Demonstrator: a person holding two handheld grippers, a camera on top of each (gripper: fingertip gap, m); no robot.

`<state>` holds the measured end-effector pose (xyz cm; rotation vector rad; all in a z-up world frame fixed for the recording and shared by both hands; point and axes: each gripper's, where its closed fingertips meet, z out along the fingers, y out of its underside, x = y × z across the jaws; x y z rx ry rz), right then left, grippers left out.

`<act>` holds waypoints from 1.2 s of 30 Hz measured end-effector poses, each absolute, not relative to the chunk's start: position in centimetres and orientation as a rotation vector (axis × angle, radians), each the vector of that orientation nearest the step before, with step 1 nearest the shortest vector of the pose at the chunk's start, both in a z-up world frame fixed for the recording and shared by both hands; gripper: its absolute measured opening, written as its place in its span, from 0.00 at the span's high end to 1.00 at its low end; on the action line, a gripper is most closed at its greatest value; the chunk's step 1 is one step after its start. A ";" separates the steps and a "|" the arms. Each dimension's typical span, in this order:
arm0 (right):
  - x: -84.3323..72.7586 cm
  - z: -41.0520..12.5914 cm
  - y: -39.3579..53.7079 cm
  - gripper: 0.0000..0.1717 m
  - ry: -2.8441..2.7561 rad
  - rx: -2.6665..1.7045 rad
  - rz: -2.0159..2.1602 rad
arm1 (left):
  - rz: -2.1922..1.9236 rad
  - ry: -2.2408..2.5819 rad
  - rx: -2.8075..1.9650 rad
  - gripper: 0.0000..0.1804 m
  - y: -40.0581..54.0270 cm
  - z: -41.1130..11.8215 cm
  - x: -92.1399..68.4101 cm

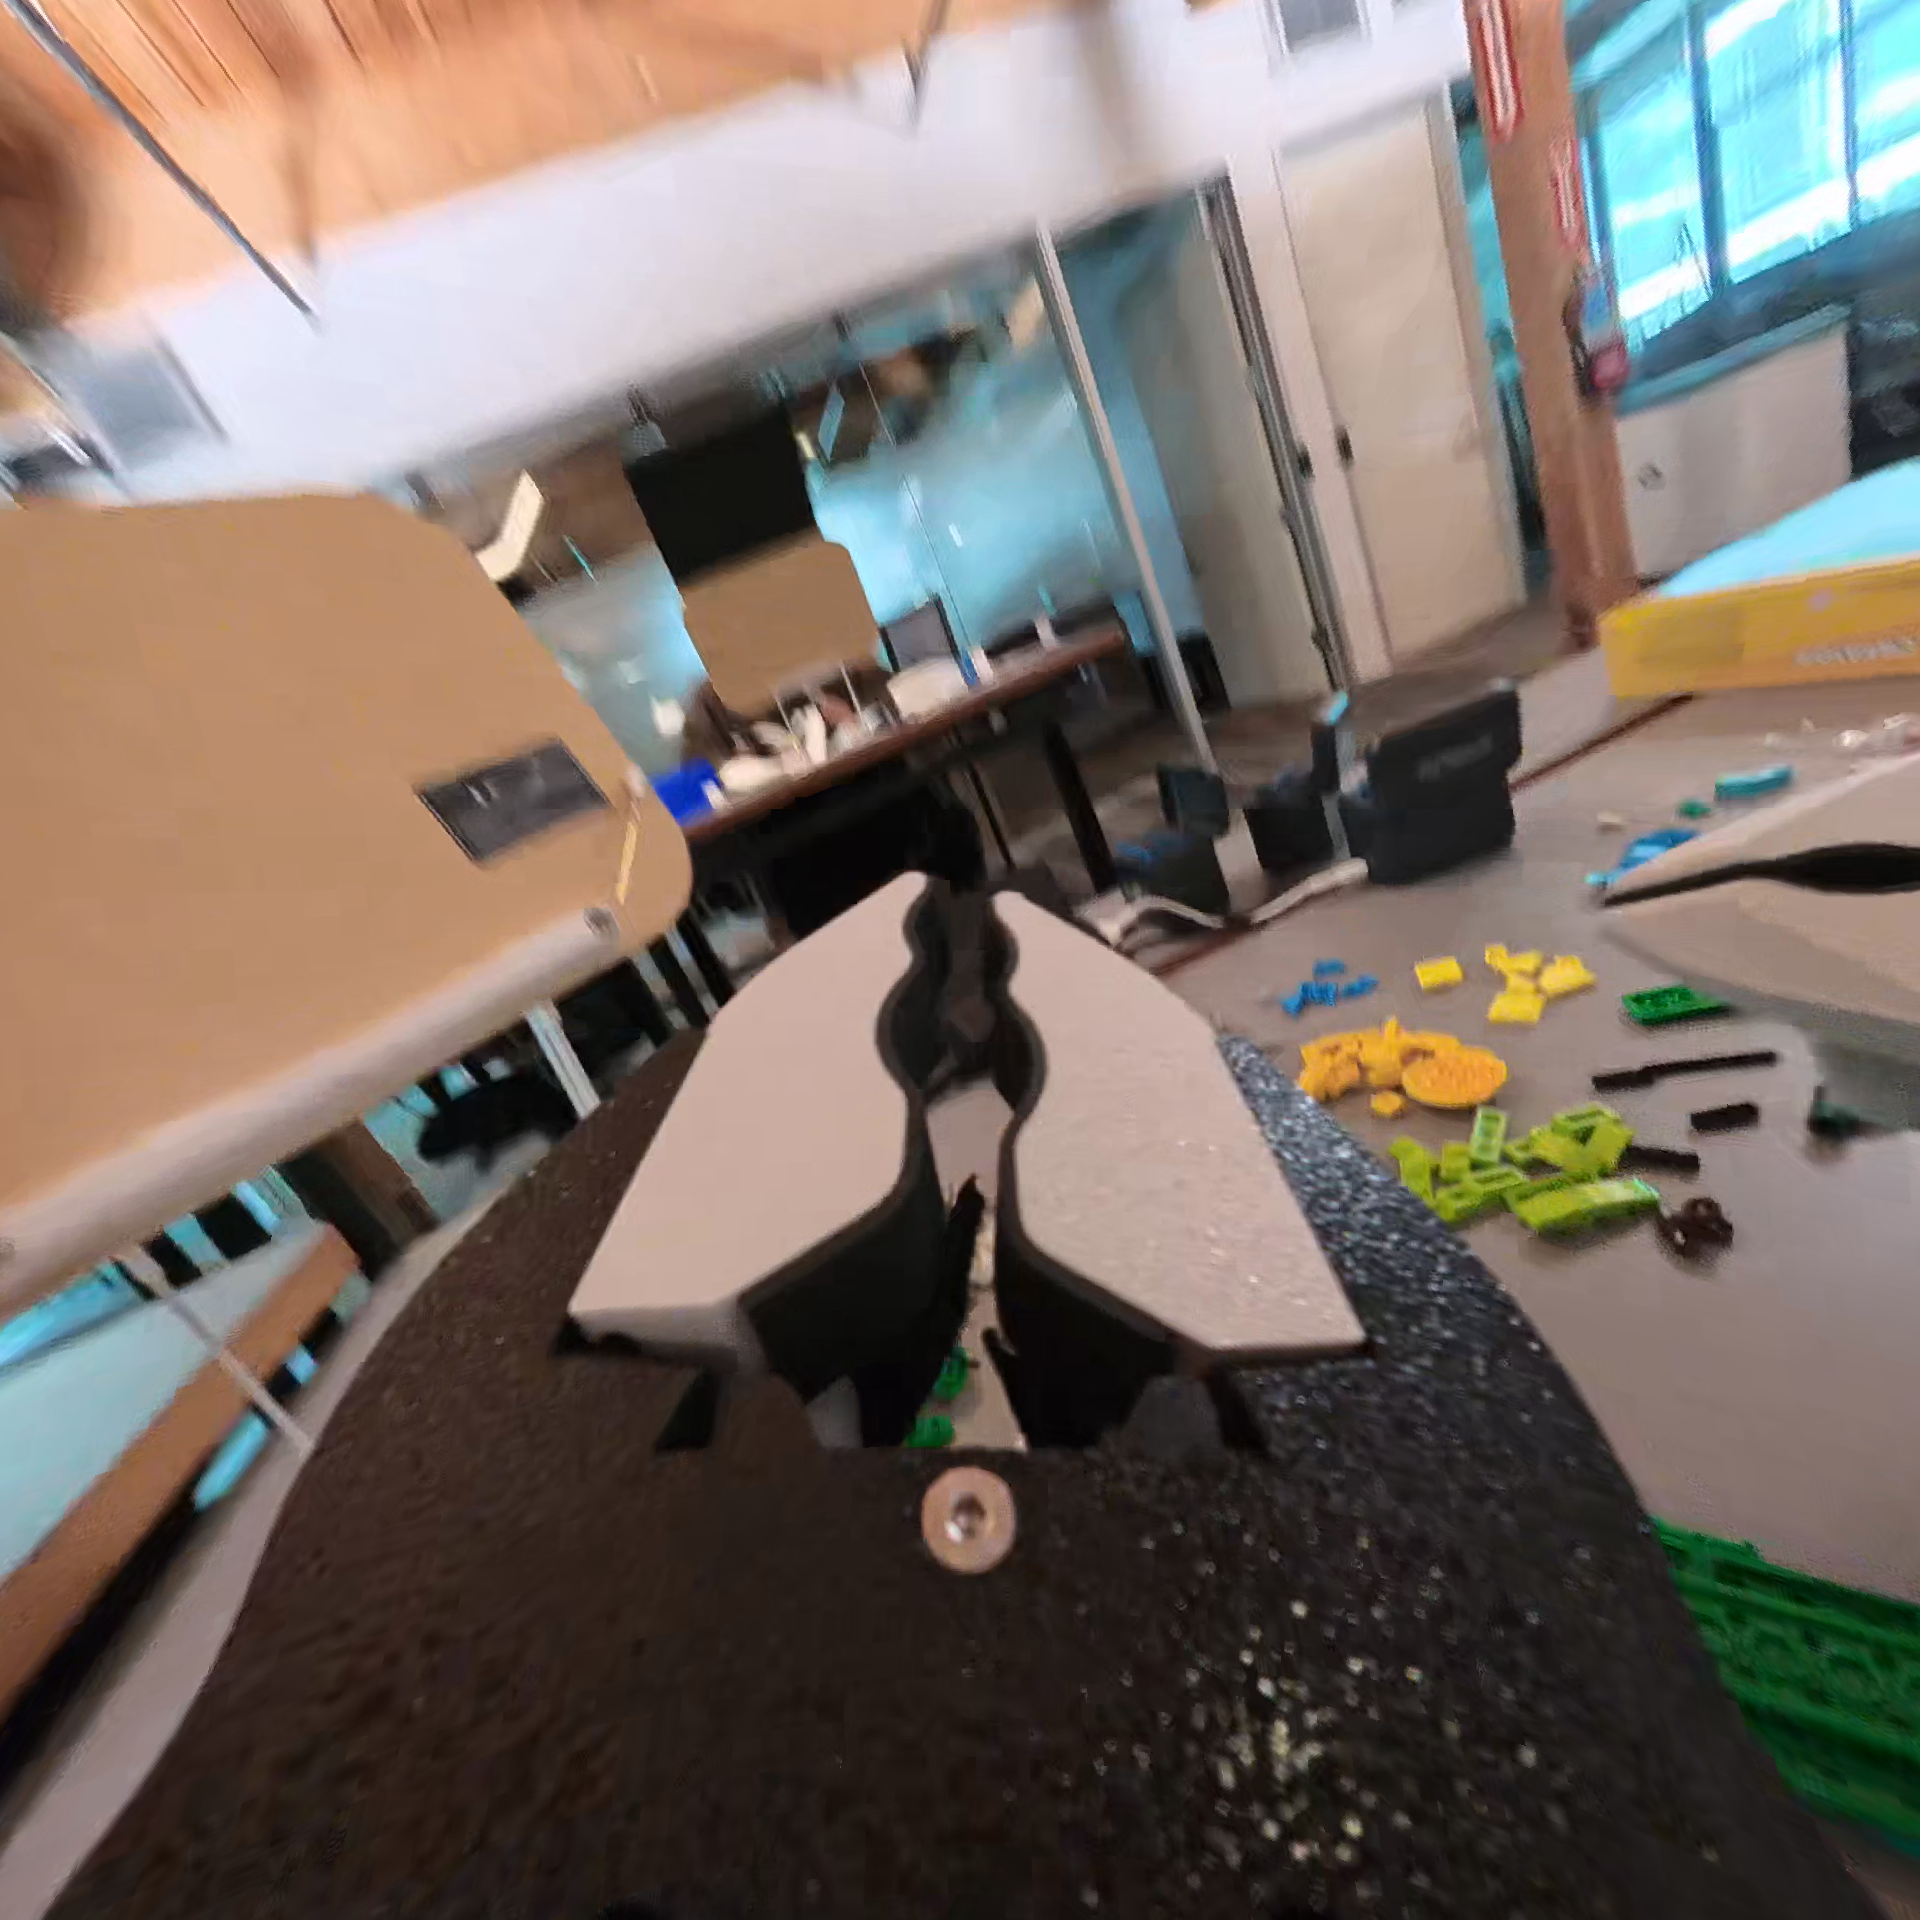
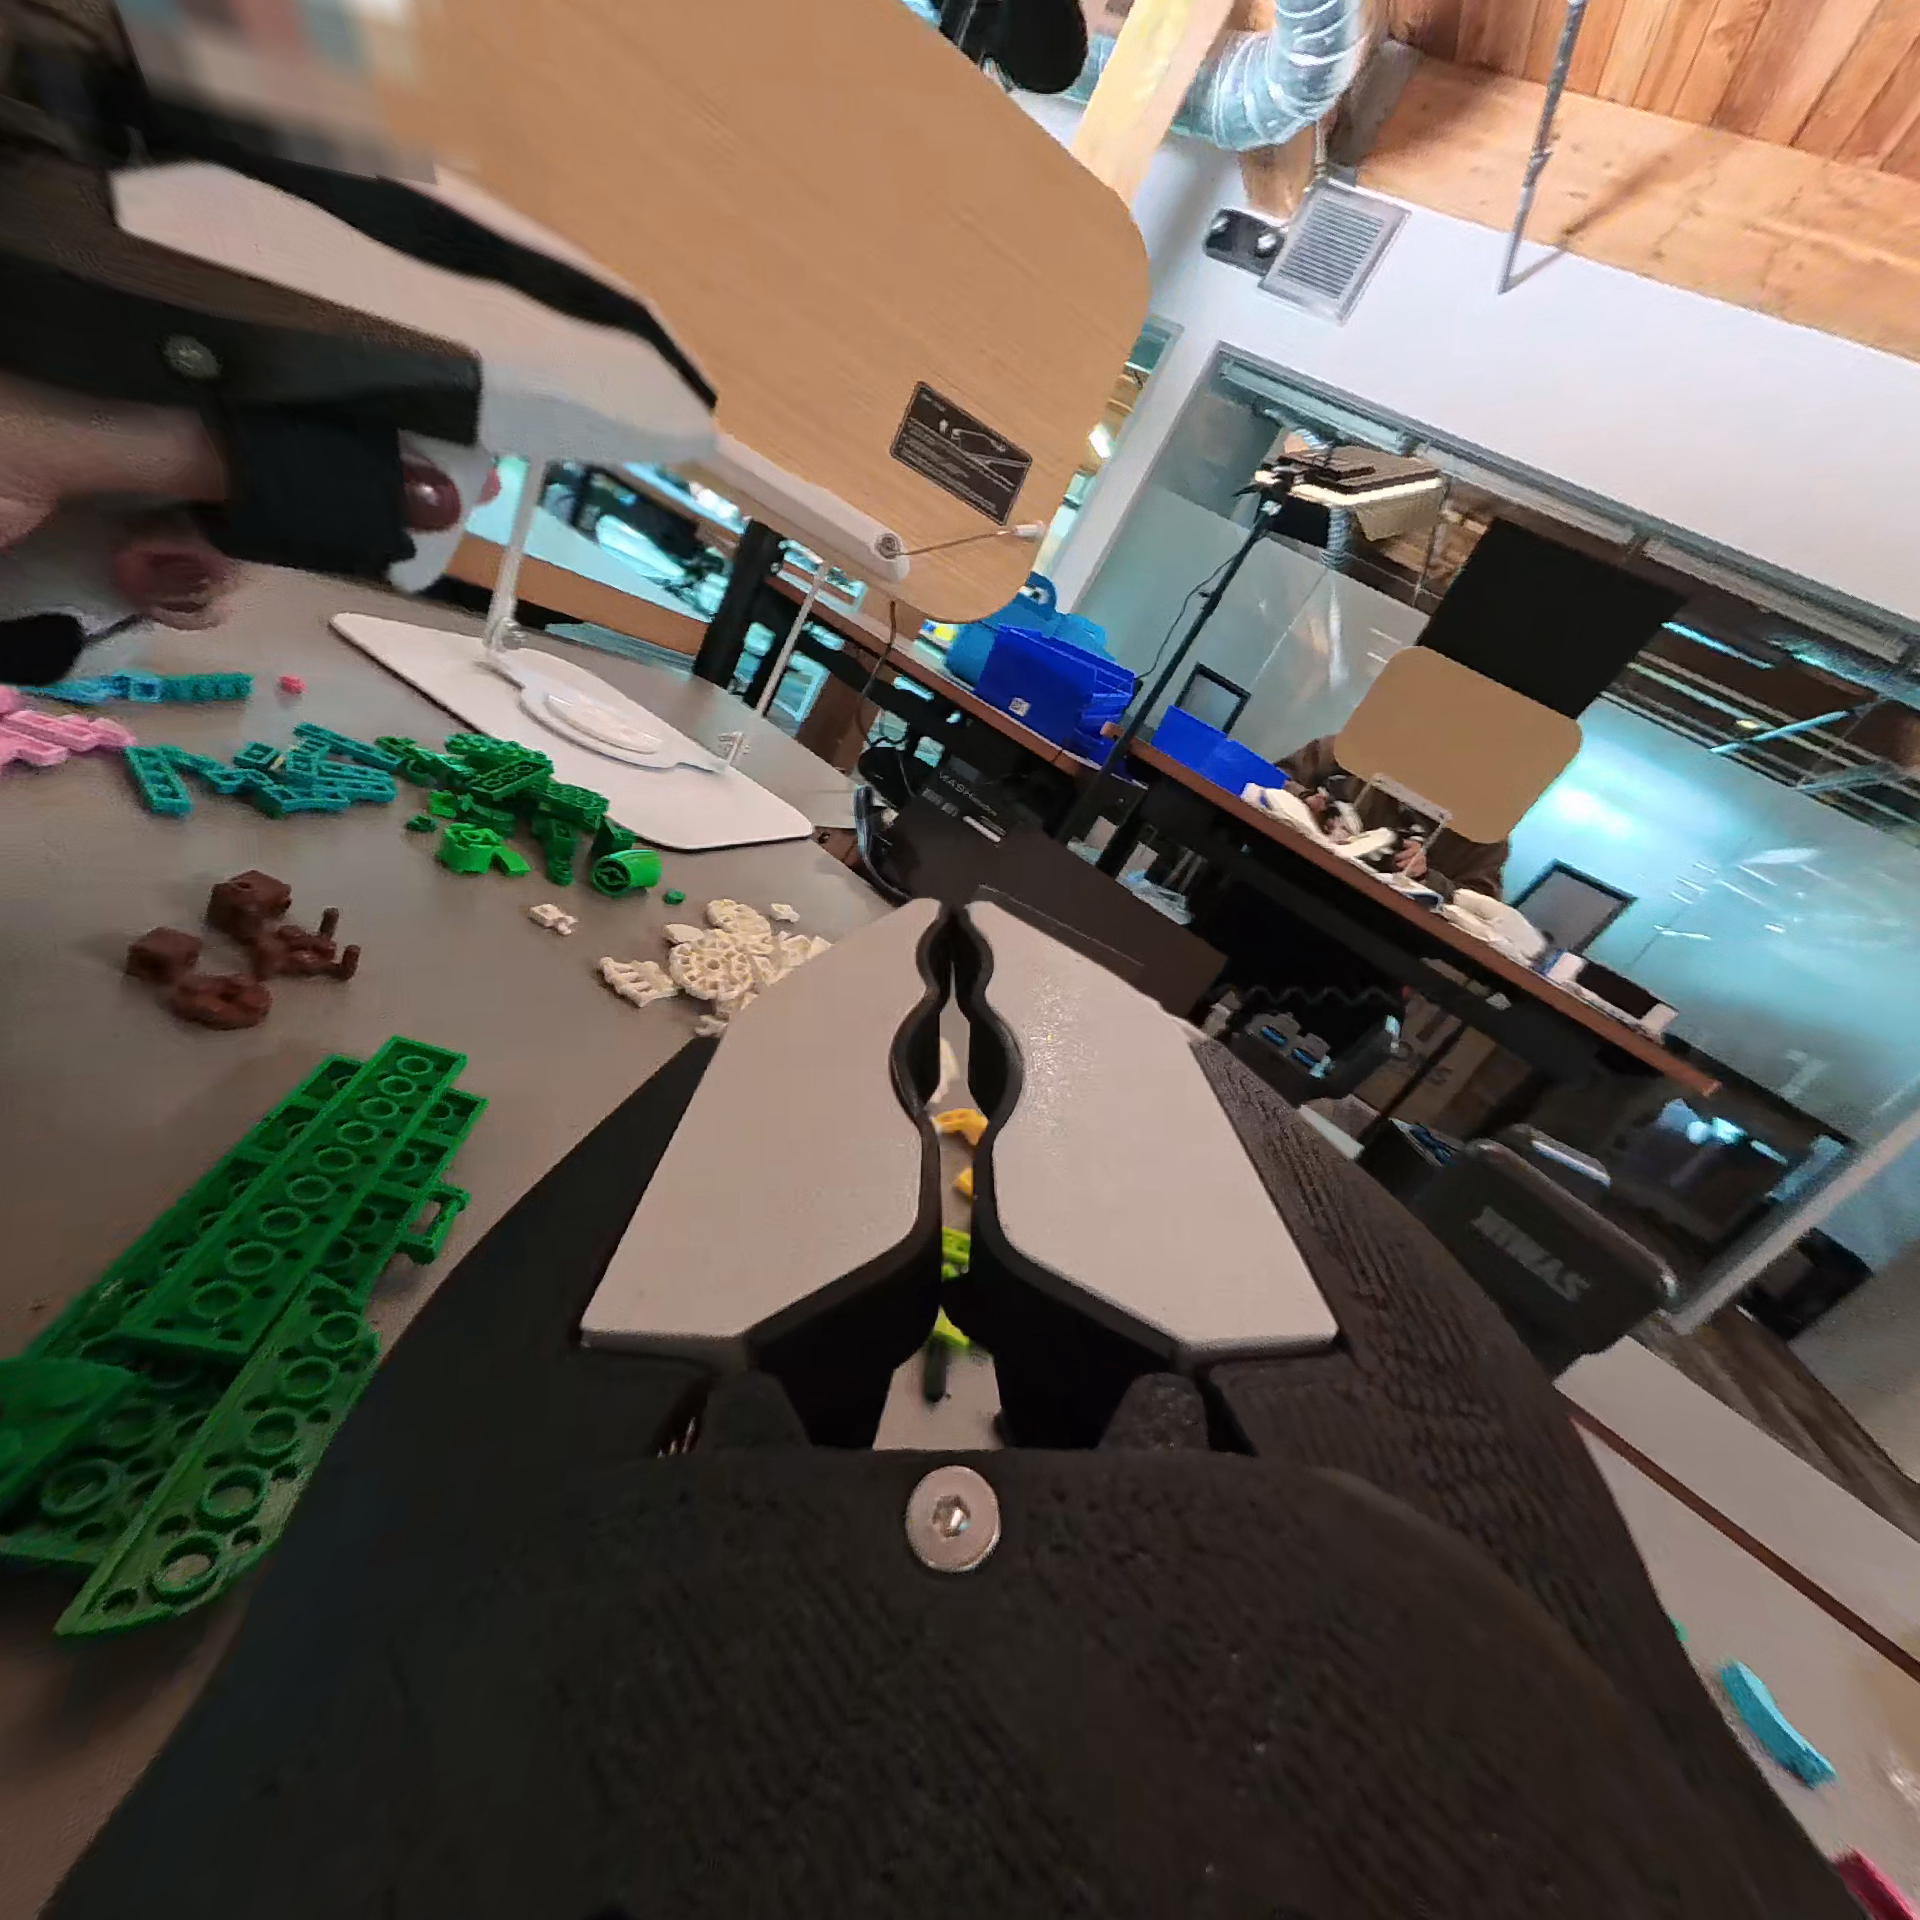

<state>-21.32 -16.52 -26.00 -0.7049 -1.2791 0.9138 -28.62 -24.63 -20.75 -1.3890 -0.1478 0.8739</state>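
Observation:
My left gripper [image 1: 961, 904] is lifted off the grey table [image 1: 1455, 1403], in a blurred picture. Its jaws stand nearly shut on a small dark brown piece [image 1: 964, 1016] between the pads. It also shows in the right wrist view [image 2: 582, 405] at the upper left, held by a hand. My right gripper [image 2: 951, 914] is shut, its fingertips touch and nothing is between them. It hangs over the table's far edge, just right of some white pieces [image 2: 717, 966]. It also shows in the left wrist view [image 1: 1766, 883] at the right edge.
Sorted piles lie on the table: green plates [image 2: 260, 1299], brown pieces [image 2: 239, 935], green [image 2: 499, 790] and teal [image 2: 260, 774] bricks, yellow [image 1: 1403, 1070], lime [image 1: 1538, 1174], blue [image 1: 1325, 987]. A wooden board [image 2: 779, 260] stands on a white base [image 2: 582, 717] at the back. The left gripper's tips are roughly 12 cm from the right gripper's.

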 end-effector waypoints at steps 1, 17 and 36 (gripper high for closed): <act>-21.3 -26.2 -16.9 1.00 -1.309 -0.696 0.940 | 0.889 -0.119 -1.347 0.97 -24.7 -20.6 -27.5; -20.1 -25.4 -19.2 1.00 -1.335 -0.658 1.199 | 0.250 -0.041 -1.472 0.97 -22.5 -26.1 -21.5; -18.7 -24.4 -20.8 1.00 -1.324 -0.538 1.214 | 0.302 0.083 -1.384 1.00 -23.1 -24.6 -20.0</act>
